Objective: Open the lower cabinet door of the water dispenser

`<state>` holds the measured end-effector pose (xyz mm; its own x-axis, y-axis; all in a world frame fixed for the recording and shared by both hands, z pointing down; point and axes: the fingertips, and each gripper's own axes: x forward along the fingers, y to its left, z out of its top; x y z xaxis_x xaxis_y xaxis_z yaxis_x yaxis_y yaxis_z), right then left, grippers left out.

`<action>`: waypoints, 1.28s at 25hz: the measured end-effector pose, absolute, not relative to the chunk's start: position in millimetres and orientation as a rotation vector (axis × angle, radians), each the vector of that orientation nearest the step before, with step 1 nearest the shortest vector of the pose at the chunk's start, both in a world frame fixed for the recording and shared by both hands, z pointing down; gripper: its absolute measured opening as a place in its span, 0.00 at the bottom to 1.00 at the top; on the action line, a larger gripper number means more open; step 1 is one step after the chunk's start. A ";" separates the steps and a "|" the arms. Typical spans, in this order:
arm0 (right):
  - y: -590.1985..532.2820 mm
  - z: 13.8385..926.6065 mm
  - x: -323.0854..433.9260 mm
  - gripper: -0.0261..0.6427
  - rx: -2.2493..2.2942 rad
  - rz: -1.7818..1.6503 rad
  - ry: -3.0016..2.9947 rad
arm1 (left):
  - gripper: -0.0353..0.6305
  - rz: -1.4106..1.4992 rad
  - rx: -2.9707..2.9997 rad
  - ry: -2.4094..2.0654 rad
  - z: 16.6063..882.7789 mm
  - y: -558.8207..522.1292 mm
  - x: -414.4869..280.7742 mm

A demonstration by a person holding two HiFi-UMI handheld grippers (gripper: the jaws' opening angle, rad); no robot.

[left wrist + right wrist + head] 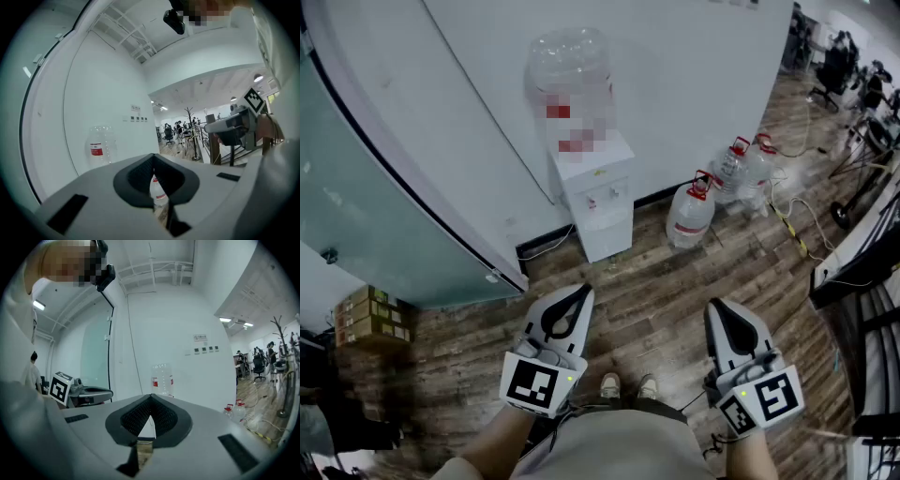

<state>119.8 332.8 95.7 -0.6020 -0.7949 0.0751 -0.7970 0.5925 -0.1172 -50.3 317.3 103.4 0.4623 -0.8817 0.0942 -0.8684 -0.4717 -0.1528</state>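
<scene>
Head view: the water dispenser (592, 183) stands against the white wall, well apart from both grippers. Its lower cabinet door (607, 232) appears closed, but it is small in frame and its handle cannot be made out. A bottle (567, 64) sits on top of the dispenser. Three spare jugs (689, 216) stand on the wood floor (656, 281) to the dispenser's right, and cardboard boxes (370, 314) lie at the left, beside a glass partition (366, 206). The left gripper (579, 292) and right gripper (717, 305) are held near the person's body, and the picture's lower edge cuts off both forearms. Left gripper view: the fingers meet at the tips and grip nothing. The gripper's own body hides the dispenser cabinet and door, so only the bottle shows above it. One jug shows through the slit below the tips, and the right gripper appears at the right. Right gripper view: the fingers are closed and empty. The door is again hidden and only the bottle rises above the fingers. The left gripper shows at the left, with a person (33, 373) standing beyond it.
</scene>
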 end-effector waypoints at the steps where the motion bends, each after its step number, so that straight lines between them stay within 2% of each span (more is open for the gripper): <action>1: 333.7 93.7 120.4 0.05 1.407 0.197 -2.787 | 0.06 -0.241 -2.616 1.571 102.7 318.7 -50.2; 16: 332.1 91.0 133.8 0.05 1.388 0.104 -2.779 | 0.06 -0.235 -2.590 1.617 99.4 326.1 -40.2; 32: 308.3 120.4 184.6 0.05 1.297 0.130 -2.804 | 0.06 -0.253 -2.524 1.695 105.8 315.0 4.9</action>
